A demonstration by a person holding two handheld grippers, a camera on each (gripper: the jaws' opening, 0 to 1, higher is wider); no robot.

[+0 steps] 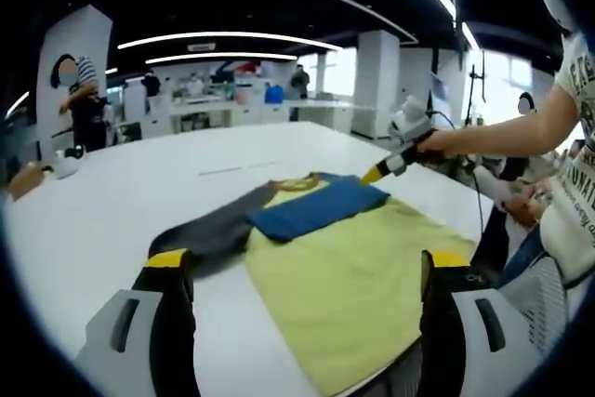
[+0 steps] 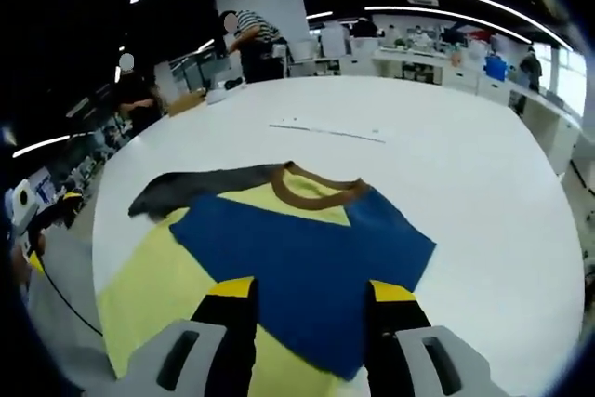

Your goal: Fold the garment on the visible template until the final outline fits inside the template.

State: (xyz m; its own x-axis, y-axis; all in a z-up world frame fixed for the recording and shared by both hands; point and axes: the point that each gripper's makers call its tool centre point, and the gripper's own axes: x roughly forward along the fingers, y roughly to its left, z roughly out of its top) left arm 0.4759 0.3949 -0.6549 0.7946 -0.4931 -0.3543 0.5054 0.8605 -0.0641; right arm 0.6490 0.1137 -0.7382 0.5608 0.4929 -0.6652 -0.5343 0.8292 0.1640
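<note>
A T-shirt lies flat on the white table (image 1: 112,192). Its body is yellow (image 1: 353,276), with a brown collar (image 2: 316,188). The blue sleeve (image 2: 307,258) is folded across the chest, and the grey sleeve (image 1: 209,225) is spread out to the side. My left gripper (image 1: 307,262) is open wide, low over the shirt's near hem. My right gripper (image 2: 312,290) hovers over the blue sleeve with its jaws apart and nothing pinched. In the left gripper view the right gripper (image 1: 379,172) comes in from the right, at the blue sleeve's far corner.
A thin line mark (image 2: 325,132) runs across the table beyond the collar. The person holding the grippers (image 1: 576,165) stands at the table's right edge. Other people (image 2: 246,39) and benches (image 2: 418,58) are far behind.
</note>
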